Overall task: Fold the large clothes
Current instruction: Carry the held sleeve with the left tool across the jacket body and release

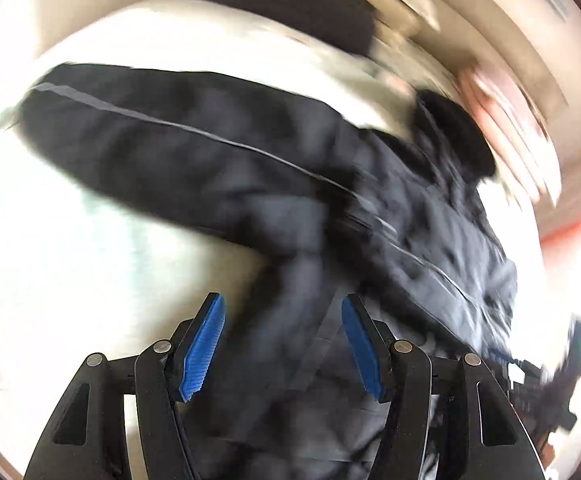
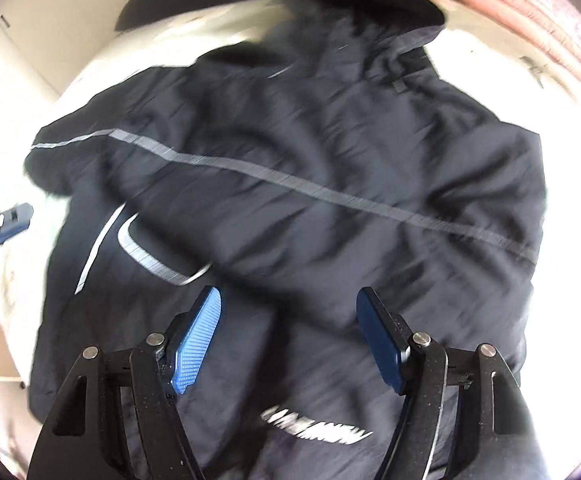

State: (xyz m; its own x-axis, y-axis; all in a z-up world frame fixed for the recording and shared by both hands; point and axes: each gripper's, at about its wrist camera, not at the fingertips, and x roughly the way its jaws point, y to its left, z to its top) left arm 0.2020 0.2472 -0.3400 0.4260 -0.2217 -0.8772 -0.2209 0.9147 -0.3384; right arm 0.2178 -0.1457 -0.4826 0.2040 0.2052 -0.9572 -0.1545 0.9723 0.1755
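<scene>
A large dark navy jacket (image 2: 310,168) with grey reflective stripes lies spread on a white surface (image 2: 562,152), one sleeve folded across its body. In the left wrist view the jacket (image 1: 218,152) stretches from upper left to lower right, blurred. My left gripper (image 1: 282,308) is open above the jacket's lower part, holding nothing. My right gripper (image 2: 288,300) is open above the jacket near its white lettering (image 2: 314,428), holding nothing. The left gripper also shows at the left edge of the right wrist view (image 2: 2,224).
A black round object (image 1: 290,4) sits at the far side of the white surface. A pink folded item (image 2: 530,8) lies at the far right. Both views are motion-blurred.
</scene>
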